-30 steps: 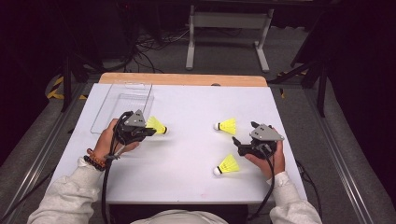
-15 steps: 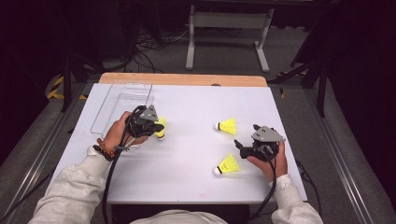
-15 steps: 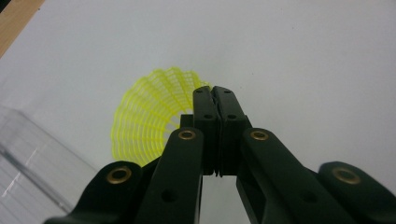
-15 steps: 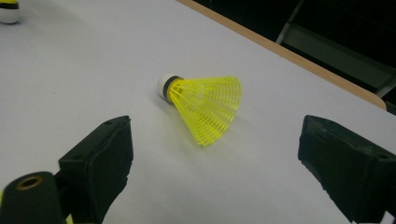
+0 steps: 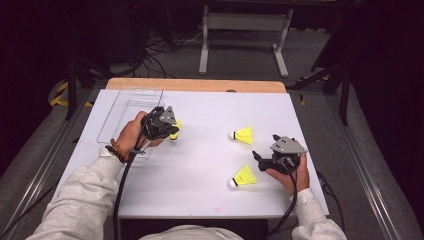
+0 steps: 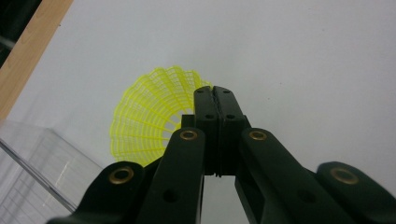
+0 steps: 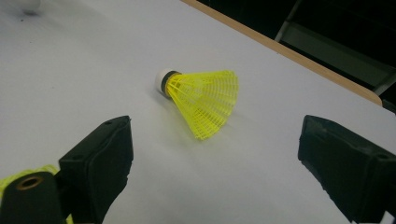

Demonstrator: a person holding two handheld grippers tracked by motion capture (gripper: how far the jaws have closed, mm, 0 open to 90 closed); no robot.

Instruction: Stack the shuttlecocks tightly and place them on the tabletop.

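The right gripper (image 5: 261, 159) rests near the tabletop's (image 5: 200, 185) front edge, jaws wide and empty, beside the near shuttlecock (image 5: 243, 176); a second one (image 5: 243, 135) lies beyond. Across the tabletop the left gripper (image 6: 215, 100), jaws clamped on the skirt of a yellow shuttlecock (image 6: 144, 119), has carried it toward the clear tray (image 5: 131, 107) since a second ago; I judge a drop-in comes next. White surface, wooden far edge (image 5: 195, 85), dark room with cables behind

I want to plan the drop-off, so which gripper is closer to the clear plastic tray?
Left. The left gripper is beside the clear tray at its near right edge; the right gripper sits far across the table.
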